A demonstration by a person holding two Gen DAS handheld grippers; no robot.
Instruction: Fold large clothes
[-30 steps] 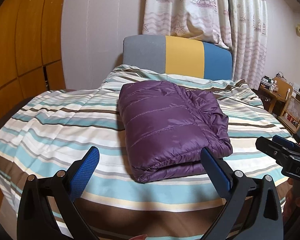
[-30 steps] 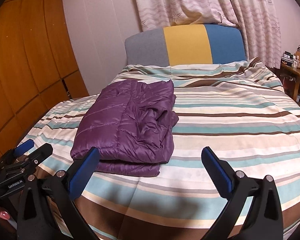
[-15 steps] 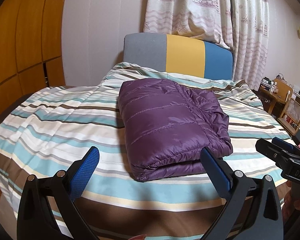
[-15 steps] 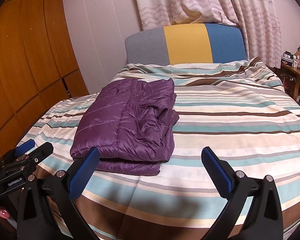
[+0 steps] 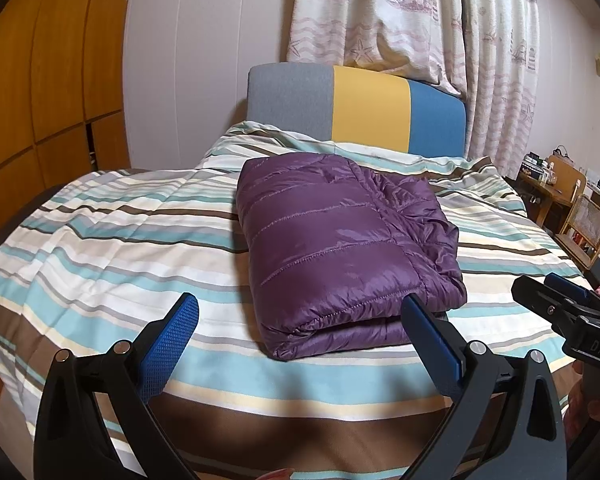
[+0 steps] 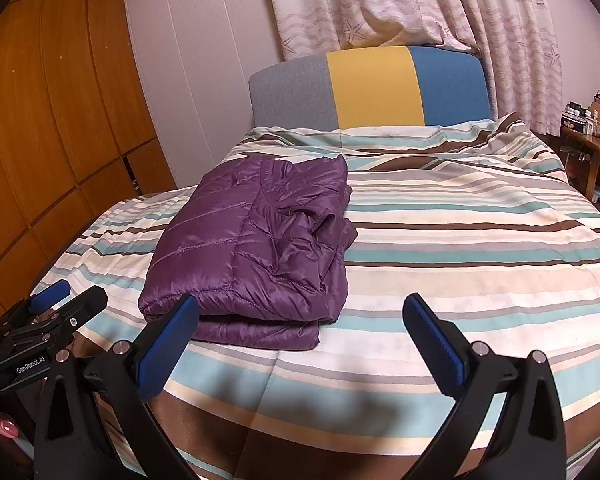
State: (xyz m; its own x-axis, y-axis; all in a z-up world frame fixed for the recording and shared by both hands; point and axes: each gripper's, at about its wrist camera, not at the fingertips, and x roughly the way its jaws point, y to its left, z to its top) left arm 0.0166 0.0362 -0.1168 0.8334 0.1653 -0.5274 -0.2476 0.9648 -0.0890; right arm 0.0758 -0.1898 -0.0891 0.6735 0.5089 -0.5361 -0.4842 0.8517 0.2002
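A purple quilted puffer jacket [image 5: 340, 248] lies folded into a thick rectangle on the striped bed cover [image 5: 112, 240]. It also shows in the right wrist view [image 6: 256, 252], left of centre. My left gripper [image 5: 300, 316] is open and empty, held back at the bed's foot, in front of the jacket's near edge. My right gripper [image 6: 300, 316] is open and empty, to the right of the jacket's near corner. Each gripper shows at the edge of the other's view: the right one [image 5: 560, 308] and the left one [image 6: 56, 312].
The bed has a grey, yellow and blue headboard [image 5: 356, 116] against a curtained wall [image 5: 412, 20]. Wooden wardrobe doors [image 5: 40, 100] stand on the left. A wooden side table with clutter [image 5: 556, 188] stands at the right of the bed.
Both grippers stay open and nearly still. The views have shifted very slightly; the jacket has not moved.
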